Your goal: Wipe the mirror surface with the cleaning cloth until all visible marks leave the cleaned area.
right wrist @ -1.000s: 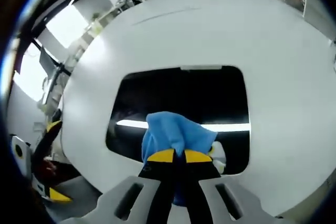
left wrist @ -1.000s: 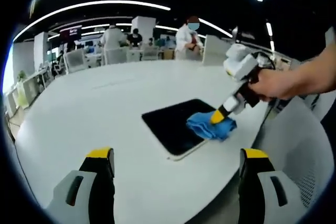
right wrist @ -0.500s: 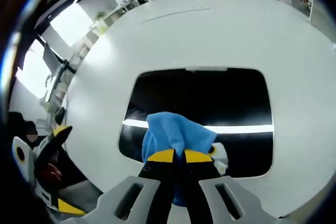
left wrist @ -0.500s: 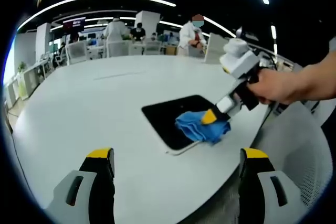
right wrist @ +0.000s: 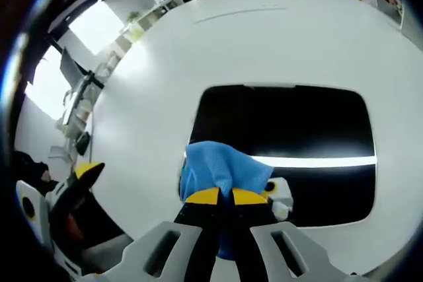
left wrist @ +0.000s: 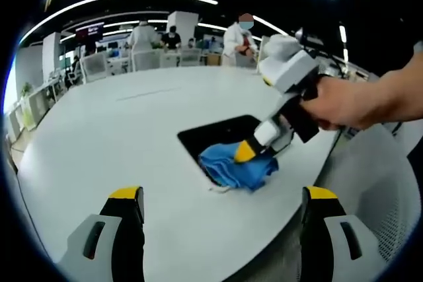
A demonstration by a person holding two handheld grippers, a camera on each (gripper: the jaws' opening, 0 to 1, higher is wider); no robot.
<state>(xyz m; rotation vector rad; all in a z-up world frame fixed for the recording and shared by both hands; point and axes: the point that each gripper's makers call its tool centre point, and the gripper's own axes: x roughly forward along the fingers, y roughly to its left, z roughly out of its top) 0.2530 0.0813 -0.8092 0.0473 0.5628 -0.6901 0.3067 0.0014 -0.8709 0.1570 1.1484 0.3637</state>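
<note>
A dark rectangular mirror (left wrist: 221,135) (right wrist: 291,130) lies flat on the white table (left wrist: 119,137). A blue cleaning cloth (left wrist: 236,166) (right wrist: 221,170) rests on the mirror's near corner, partly over its edge. My right gripper (right wrist: 225,196) (left wrist: 244,153) is shut on the cloth and presses it onto the mirror; a hand (left wrist: 344,104) holds it. A bright light strip reflects across the glass. My left gripper (left wrist: 221,196) hovers open in front of the table edge, well short of the mirror, with nothing between its yellow-tipped fingers (left wrist: 125,196).
The round white table (right wrist: 152,97) spreads far beyond the mirror. A grey chair (left wrist: 377,183) stands at the right edge. Several people and desks (left wrist: 165,47) fill the far background. My left gripper (right wrist: 73,196) shows at the lower left of the right gripper view.
The right gripper has dragged the cloth across the mirror toward its near left corner, leaving more bare glass behind it. The left gripper has stayed in place, open.
</note>
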